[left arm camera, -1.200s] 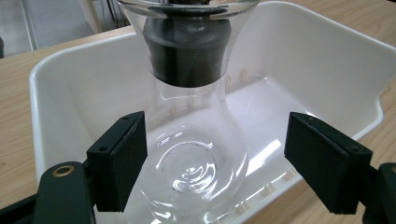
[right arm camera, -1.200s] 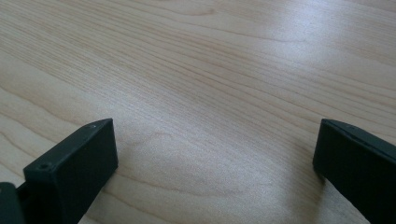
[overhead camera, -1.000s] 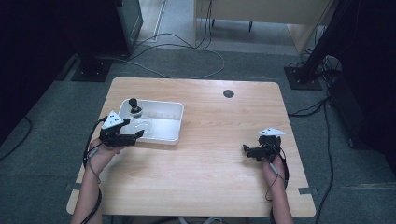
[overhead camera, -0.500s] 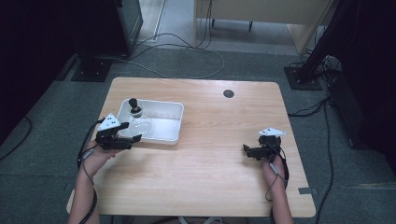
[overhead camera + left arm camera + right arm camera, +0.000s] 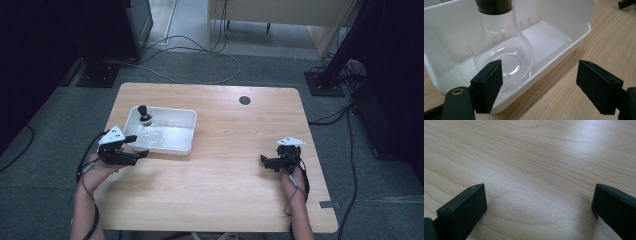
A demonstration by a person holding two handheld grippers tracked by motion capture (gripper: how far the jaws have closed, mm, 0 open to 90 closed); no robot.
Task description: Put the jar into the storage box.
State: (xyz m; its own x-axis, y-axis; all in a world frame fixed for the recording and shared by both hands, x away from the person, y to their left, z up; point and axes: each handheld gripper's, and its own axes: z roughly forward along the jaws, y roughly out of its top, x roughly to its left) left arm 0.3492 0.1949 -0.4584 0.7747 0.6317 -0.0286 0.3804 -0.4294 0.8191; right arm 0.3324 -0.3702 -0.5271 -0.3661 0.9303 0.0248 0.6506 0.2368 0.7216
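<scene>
A white plastic tray (image 5: 185, 131) sits on the left half of the wooden table. In its near-left part stands a clear round-bottomed glass flask (image 5: 151, 136) with a black stopper (image 5: 144, 112). My left gripper (image 5: 140, 145) is open at the tray's near-left corner, jaws pointing right along its front wall. In the left gripper view the flask (image 5: 504, 53) stands inside the tray (image 5: 574, 41), just beyond my left gripper (image 5: 544, 86); nothing lies between the jaws. My right gripper (image 5: 263, 162) rests open low over bare wood at the right, and its own view shows the right gripper (image 5: 539, 207) empty.
A small dark round grommet (image 5: 244, 100) is set in the table near the far edge. Bare wood (image 5: 225, 150) lies between the two grippers. Cables (image 5: 200, 55) and stand bases lie on the floor beyond the table.
My left gripper has drawn back a little toward the near-left, away from the tray, still open. The right gripper and the flask have not moved.
</scene>
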